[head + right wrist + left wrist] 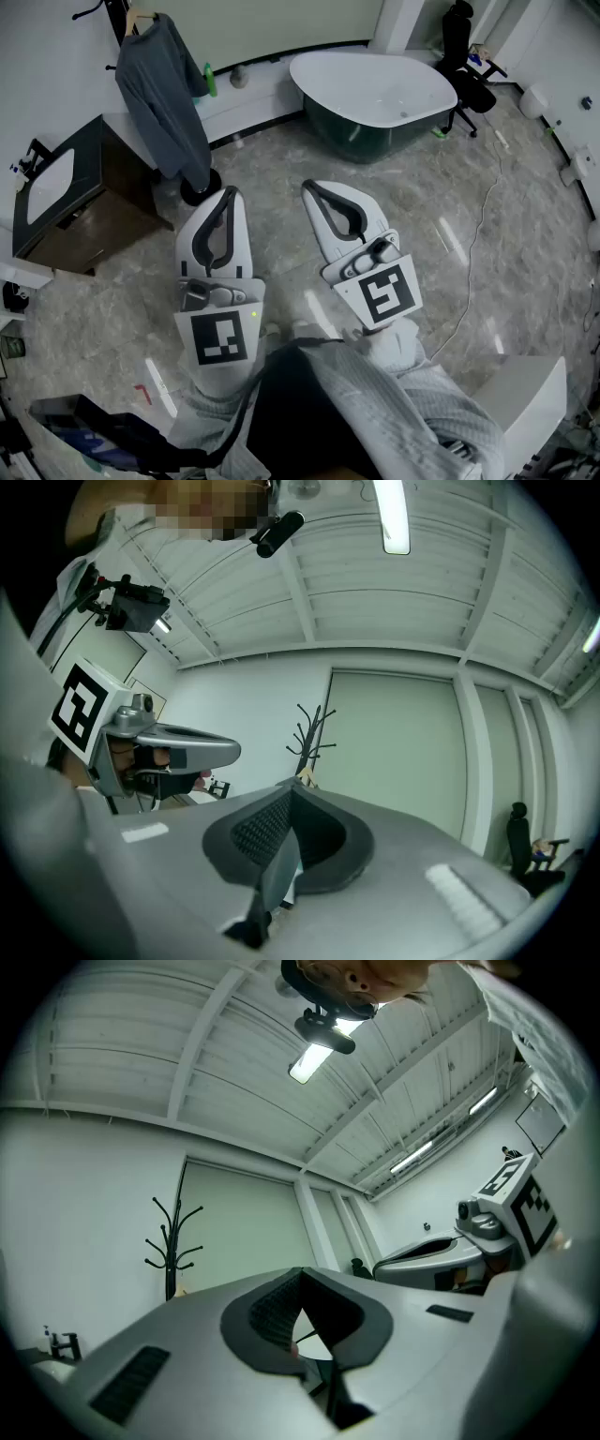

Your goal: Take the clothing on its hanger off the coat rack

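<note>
A grey long-sleeved garment (164,94) hangs on a wooden hanger (141,14) from the black coat rack (200,187) at the upper left of the head view. My left gripper (229,193) points at the rack's base, shut and empty, a short way in front of the garment's hem. My right gripper (308,187) is beside it to the right, also shut with nothing held. In the left gripper view the closed left gripper (302,1275) points upward, with the rack's bare top hooks (172,1239) to the left. The right gripper (292,789) sits just below the rack top (312,731).
A white bathtub (375,89) stands behind the grippers and a black office chair (464,47) to its right. A dark cabinet with a sink (75,197) is left of the rack. A cable (478,225) trails over the marble floor; a white box (530,394) sits lower right.
</note>
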Demonstrator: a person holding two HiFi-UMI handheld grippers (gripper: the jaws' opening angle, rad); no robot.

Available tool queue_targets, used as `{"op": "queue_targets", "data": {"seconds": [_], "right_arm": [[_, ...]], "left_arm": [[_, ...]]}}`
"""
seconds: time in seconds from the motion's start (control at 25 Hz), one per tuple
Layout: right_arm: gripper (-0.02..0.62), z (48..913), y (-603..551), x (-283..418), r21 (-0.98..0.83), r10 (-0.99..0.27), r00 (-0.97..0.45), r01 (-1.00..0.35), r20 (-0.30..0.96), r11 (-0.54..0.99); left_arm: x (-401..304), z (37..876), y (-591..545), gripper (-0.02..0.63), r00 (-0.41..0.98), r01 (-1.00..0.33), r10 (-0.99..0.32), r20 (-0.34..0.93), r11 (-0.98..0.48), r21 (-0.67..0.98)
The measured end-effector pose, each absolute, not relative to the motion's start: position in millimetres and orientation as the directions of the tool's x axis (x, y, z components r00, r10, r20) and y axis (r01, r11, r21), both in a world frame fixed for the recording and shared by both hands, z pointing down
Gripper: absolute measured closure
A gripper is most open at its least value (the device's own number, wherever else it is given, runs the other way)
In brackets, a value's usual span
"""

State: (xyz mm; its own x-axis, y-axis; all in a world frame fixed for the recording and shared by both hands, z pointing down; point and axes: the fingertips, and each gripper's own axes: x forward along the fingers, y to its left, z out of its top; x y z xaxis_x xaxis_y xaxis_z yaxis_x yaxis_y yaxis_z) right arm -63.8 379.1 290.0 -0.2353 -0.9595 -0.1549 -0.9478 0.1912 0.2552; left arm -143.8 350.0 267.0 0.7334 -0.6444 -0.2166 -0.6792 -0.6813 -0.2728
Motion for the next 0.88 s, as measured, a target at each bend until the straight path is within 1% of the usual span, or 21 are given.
{"op": "queue_targets", "data": {"seconds": [0.48,0.72,0.88], "right_arm": [[0.594,295.8,375.6,-56.4,0.245,-0.958,-0.232,-0.951,-0.168,0.187],[0.594,307.5,374.4,-23.8,0.194,-0.962,-0.233,-0.960,-0.142,0.204],[0.592,318.5,365.2,-4.7,0.165,-0.963,-0.242,-0.961,-0.119,0.221]], "left_arm": [[-135.4,268.7,345.0,0.601,0.733,-0.680,-0.632,-0.252,-0.690,-0.246],[-103.2,274.5,340.1,0.601,0.720,-0.692,-0.641,-0.265,-0.689,-0.214],[-81.9,284.3,328.9,0.601,0.733,-0.680,-0.642,-0.226,-0.694,-0.234]]}}
